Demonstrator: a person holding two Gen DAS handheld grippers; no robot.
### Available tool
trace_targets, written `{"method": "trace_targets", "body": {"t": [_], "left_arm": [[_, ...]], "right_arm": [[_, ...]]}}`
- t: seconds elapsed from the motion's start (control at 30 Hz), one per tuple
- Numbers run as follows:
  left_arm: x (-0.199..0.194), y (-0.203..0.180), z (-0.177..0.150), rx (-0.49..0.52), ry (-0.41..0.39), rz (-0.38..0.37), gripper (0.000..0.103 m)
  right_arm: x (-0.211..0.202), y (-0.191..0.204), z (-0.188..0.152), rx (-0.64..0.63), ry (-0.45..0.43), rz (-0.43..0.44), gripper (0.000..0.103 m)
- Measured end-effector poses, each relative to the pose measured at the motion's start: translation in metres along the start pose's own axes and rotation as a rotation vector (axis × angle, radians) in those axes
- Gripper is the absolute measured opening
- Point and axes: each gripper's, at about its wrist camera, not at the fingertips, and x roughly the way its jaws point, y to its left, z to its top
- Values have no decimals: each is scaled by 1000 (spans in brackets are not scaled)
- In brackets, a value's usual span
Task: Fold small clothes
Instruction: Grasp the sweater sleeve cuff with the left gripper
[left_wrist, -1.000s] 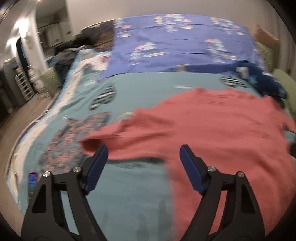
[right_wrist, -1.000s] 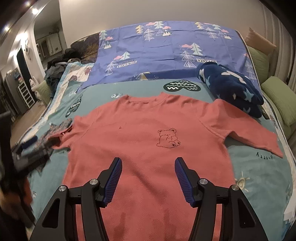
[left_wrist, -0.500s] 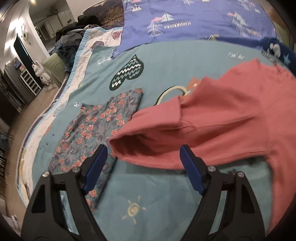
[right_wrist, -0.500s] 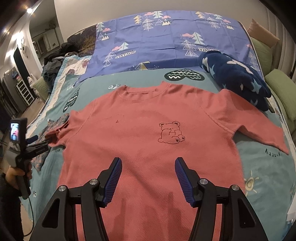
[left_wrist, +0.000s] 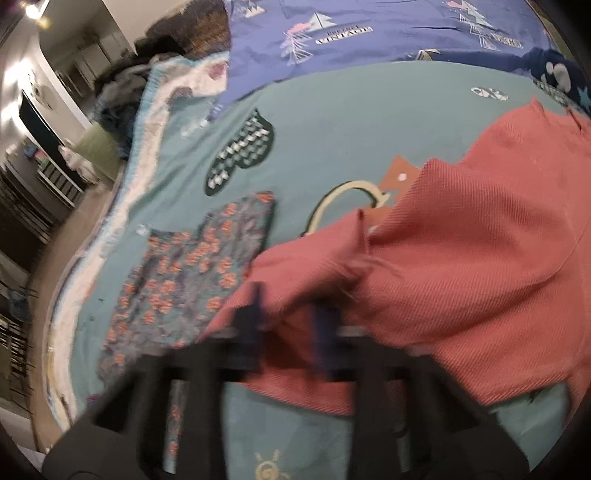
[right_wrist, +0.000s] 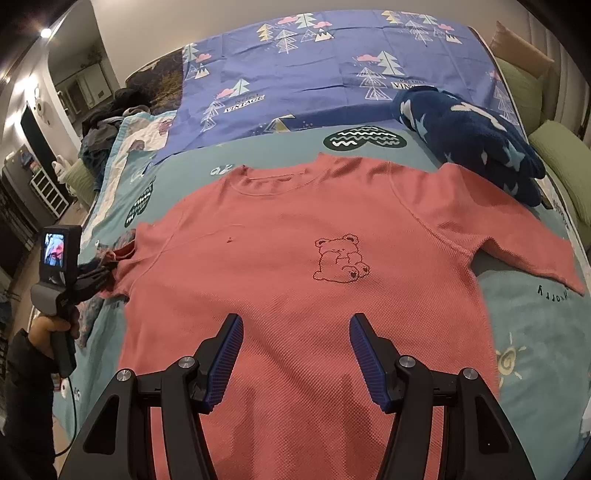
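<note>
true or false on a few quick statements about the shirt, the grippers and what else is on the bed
1. The left gripper is at the end of the pink shirt's sleeve. True; its jaws have just been closing on it.
2. The right gripper grips the shirt's hem. False: it is open above the shirt.
3. The shirt has a bear outline on the chest. True.
4. The floral garment lies on top of the shirt. False: it lies beside the sleeve, partly under it.
5. The navy star blanket covers the collar. False: it lies beyond the other sleeve.
</note>
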Motion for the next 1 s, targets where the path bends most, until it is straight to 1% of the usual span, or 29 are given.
{"method": "trace_targets", "body": {"t": [0.07, 0.13, 0.2, 0.23, 0.3, 0.4, 0.5, 0.57, 0.67, 0.73, 0.87, 0.93, 0.97, 1.0], "left_arm": [[-4, 8, 5, -59, -3, -47, 4], [-12, 17, 7, -119, -28, -107, 4], [-26, 21, 11, -154, -60, -151, 4], [-38, 21, 13, -154, -84, -167, 3], [-52, 16, 18, -141, -122, -174, 3], [-79, 8, 26, -131, -165, -223, 4], [-107, -9, 35, -109, -207, -284, 4], [-128, -25, 42, -86, -242, -340, 4], [-159, -57, 51, -44, -298, -423, 4], [-175, -78, 55, -23, -314, -487, 4], [-190, -116, 51, 21, -320, -556, 4], [-190, -133, 46, 38, -300, -582, 4], [-187, -142, 41, 45, -275, -603, 4], [-185, -147, 38, 49, -260, -614, 4]], "right_arm": [[0, -2, 0, 5, 0, 1, 61], [0, -3, 0, 7, -3, 1, 61], [0, -5, 0, 11, -5, -2, 61], [0, -7, 1, 13, -5, -1, 61], [0, -8, 2, 18, -6, 0, 61], [-2, -8, 2, 11, -15, -5, 61], [-7, -6, 3, 0, -34, 1, 61], [-10, -7, 3, 3, -42, 10, 61], [-14, -10, 5, 10, -57, 14, 61], [-17, -15, 5, 17, -66, 14, 61], [-20, -24, 4, 34, -72, 19, 62], [-19, -32, 5, 52, -64, 73, 62], [-17, -36, 6, 59, -54, 105, 62], [-13, -40, 8, 68, -36, 154, 62]]}}
